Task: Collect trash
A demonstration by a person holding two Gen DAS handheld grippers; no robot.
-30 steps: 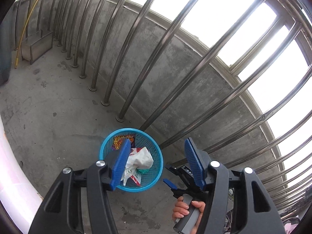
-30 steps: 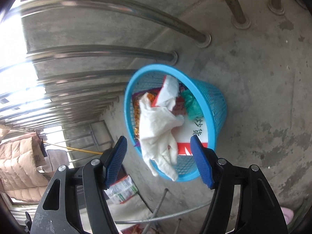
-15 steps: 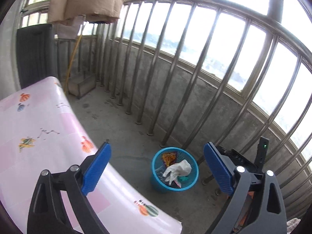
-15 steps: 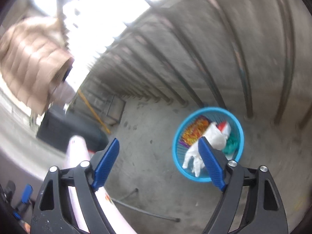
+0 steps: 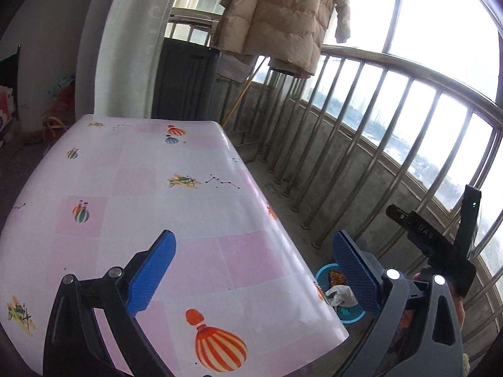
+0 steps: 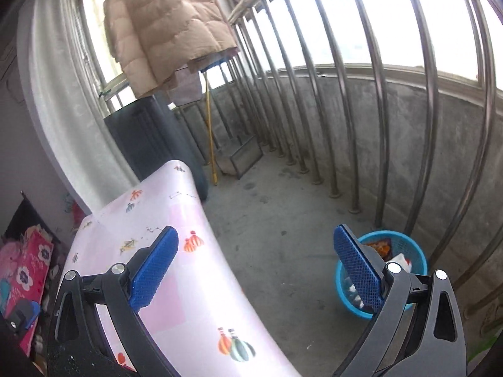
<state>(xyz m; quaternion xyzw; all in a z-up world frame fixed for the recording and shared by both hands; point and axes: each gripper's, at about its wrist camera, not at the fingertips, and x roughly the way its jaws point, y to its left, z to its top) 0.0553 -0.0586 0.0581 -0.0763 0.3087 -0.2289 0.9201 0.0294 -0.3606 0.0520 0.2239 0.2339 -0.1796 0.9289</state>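
My view of a home balcony. A steel railing (image 6: 342,100) on a low concrete wall (image 6: 440,144) curves from 12 to 3 o'clock, with daylight and distant buildings beyond. A beige padded coat (image 5: 283,15) hangs to air at 12 o'clock above a dark cabinet (image 5: 185,78). A table (image 5: 141,188) in pink balloon-print cloth fills 9 o'clock; a blue waste basket (image 6: 411,251) stands on the bare concrete floor (image 6: 276,220) at 4 o'clock.

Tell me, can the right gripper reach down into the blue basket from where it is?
Probably yes. The right gripper hangs above the floor with its jaws opening and nothing between them, and the blue basket stands open-topped by the railing, beside the table, not under it.
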